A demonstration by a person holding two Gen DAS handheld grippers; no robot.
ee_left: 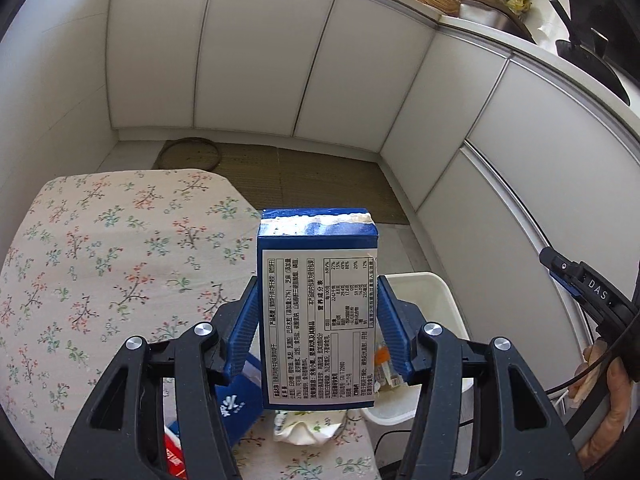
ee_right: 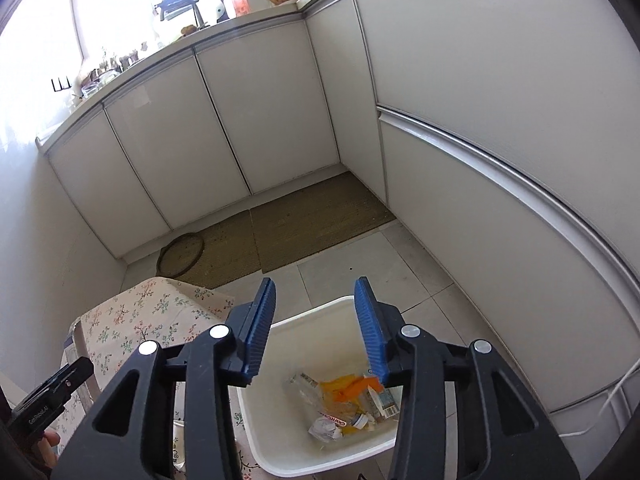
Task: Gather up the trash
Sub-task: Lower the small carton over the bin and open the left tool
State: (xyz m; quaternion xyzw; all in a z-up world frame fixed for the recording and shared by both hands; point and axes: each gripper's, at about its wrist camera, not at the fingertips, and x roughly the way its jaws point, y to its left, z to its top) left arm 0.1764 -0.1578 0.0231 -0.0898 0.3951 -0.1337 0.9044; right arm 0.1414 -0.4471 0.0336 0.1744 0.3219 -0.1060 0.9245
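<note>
My left gripper [ee_left: 318, 280] is shut on a blue and white snack box [ee_left: 318, 312], holding it upright above the edge of the flowered table [ee_left: 100, 260]. Below it on the table lie a blue carton [ee_left: 236, 404], a red packet [ee_left: 174, 456] and a crumpled white wrapper [ee_left: 308, 428]. A white trash bin [ee_left: 424, 292] stands on the floor to the right of the table. My right gripper [ee_right: 316, 292] is open and empty, above the bin [ee_right: 288, 332], which holds several wrappers [ee_right: 344, 404].
White kitchen cabinets [ee_right: 224, 120] wrap around the back and right. A woven mat [ee_right: 304, 220] and a round tray [ee_right: 180, 254] lie on the tiled floor. The counter [ee_left: 472, 20] carries pots and baskets. A white cable [ee_right: 616, 392] hangs at the right.
</note>
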